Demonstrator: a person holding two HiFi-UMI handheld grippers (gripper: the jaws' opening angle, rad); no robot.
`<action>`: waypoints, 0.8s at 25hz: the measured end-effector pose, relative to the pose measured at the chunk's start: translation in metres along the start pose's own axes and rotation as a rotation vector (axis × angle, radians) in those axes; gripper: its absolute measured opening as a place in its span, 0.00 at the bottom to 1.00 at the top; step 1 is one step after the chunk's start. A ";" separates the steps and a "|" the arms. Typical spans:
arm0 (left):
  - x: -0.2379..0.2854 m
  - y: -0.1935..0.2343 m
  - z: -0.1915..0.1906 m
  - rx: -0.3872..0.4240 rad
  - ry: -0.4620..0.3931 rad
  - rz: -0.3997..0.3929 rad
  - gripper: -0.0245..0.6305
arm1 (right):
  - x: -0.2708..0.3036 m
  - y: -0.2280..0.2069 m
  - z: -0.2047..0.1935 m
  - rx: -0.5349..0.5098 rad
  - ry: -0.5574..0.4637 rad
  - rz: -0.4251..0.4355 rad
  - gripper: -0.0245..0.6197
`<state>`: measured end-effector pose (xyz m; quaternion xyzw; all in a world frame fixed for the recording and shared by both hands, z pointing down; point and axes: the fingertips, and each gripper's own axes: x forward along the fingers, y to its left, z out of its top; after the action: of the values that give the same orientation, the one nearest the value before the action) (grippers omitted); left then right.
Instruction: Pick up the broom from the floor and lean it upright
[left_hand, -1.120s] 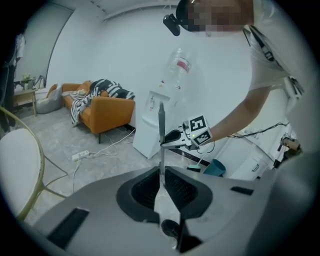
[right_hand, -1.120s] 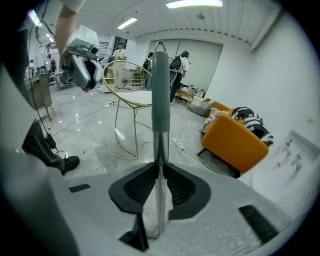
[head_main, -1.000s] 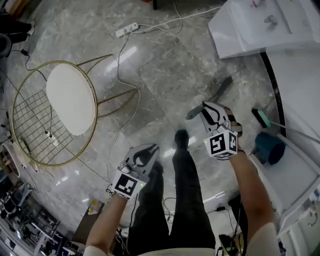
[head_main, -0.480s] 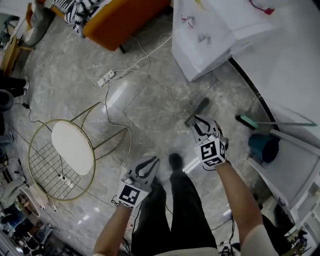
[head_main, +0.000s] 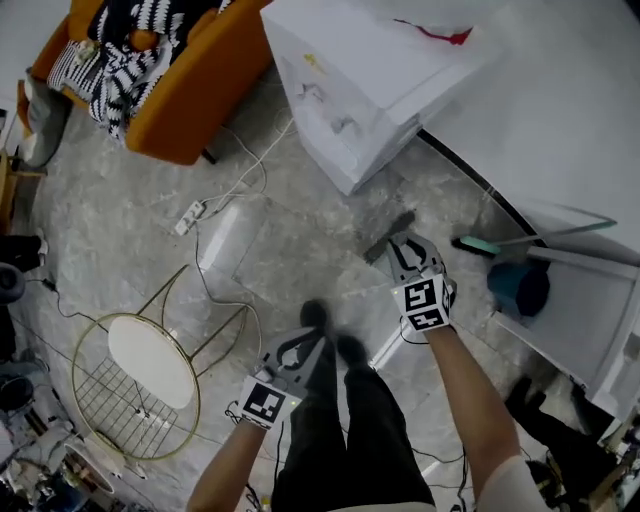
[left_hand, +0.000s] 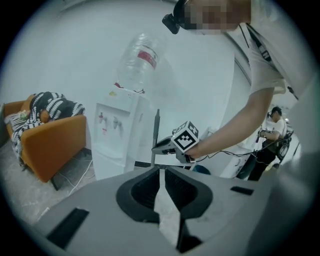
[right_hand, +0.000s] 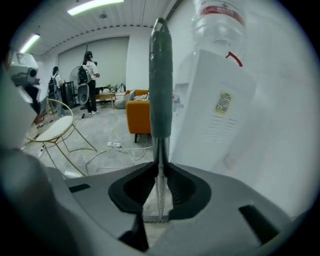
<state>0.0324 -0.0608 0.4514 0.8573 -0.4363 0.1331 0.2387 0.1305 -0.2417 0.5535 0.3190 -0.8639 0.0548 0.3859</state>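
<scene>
My right gripper (head_main: 400, 245) is shut on the broom, its jaws clamped on the thin metal shaft (right_hand: 159, 150). The shaft's grey grip (right_hand: 161, 75) rises straight up past the jaws. In the head view only that grey grip (head_main: 390, 238) shows beyond the fingers. The left gripper view shows the right gripper (left_hand: 162, 146) holding the shaft (left_hand: 156, 127) upright beside the white water dispenser (left_hand: 117, 135). My left gripper (head_main: 302, 342) hangs lower left over the person's legs, with its jaws (left_hand: 161, 172) together and nothing in them.
The water dispenser (head_main: 340, 90) stands just beyond the broom, against a white wall. An orange armchair (head_main: 190, 90) with striped cloth, a power strip (head_main: 190, 215) with cables and a gold wire stool (head_main: 150, 362) are to the left. A teal brush (head_main: 478, 245) and a teal bucket (head_main: 520, 288) lie to the right.
Both grippers have moved across the floor toward the water dispenser. The right one carried the broom along and rolled, so the handle now stands up. The stool has dropped back to the lower left.
</scene>
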 end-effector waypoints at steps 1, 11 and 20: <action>0.007 0.003 0.001 0.005 0.010 -0.023 0.09 | 0.003 -0.011 -0.001 0.020 0.014 -0.023 0.16; 0.060 0.042 0.024 0.082 0.062 -0.203 0.09 | 0.064 -0.069 0.001 0.066 0.078 -0.122 0.16; 0.075 0.078 0.018 0.032 0.100 -0.214 0.09 | 0.101 -0.107 0.018 0.143 0.080 -0.184 0.16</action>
<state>0.0133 -0.1616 0.4916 0.8949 -0.3278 0.1562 0.2592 0.1326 -0.3839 0.5955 0.4215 -0.8087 0.0934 0.3996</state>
